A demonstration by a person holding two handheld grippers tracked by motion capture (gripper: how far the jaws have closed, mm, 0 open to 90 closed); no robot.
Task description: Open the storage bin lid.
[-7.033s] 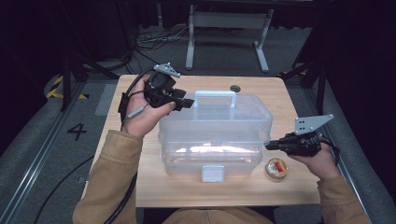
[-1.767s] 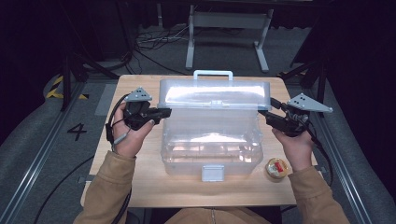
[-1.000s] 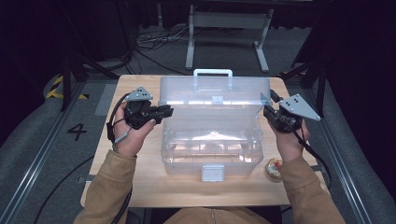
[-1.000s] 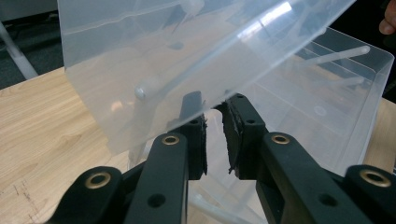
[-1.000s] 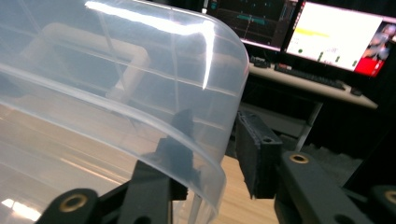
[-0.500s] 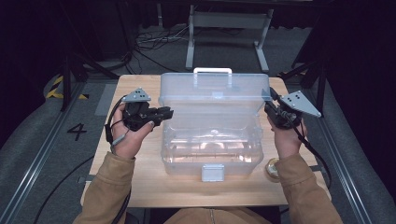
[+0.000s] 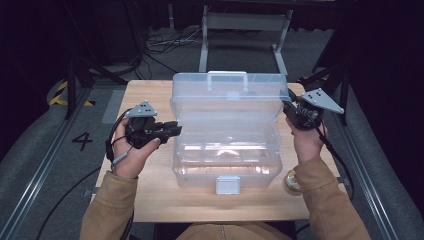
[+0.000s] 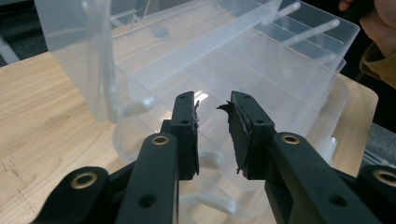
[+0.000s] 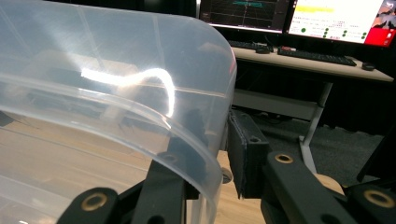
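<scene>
The box point(image 7: 227, 150) sits mid-surface point(image 7: 150, 195) and its lid point(image 7: 227, 97) now stands nearly upright; a second back it was only half raised. The right claw point(image 7: 291, 109) is clamped on the lid's right edge, jaws having just tightened. The left claw point(image 7: 172, 129) has just been opening, nothing between its jaws, beside the box's left wall. Opening looks basically done.

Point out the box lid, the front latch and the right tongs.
box lid point(image 7: 227, 102): high view, middle of the raised clear panel.
front latch point(image 7: 227, 185): high view, white clasp on the box's front wall.
right tongs point(image 7: 291, 106): high view, tips at the lid's right edge.
</scene>
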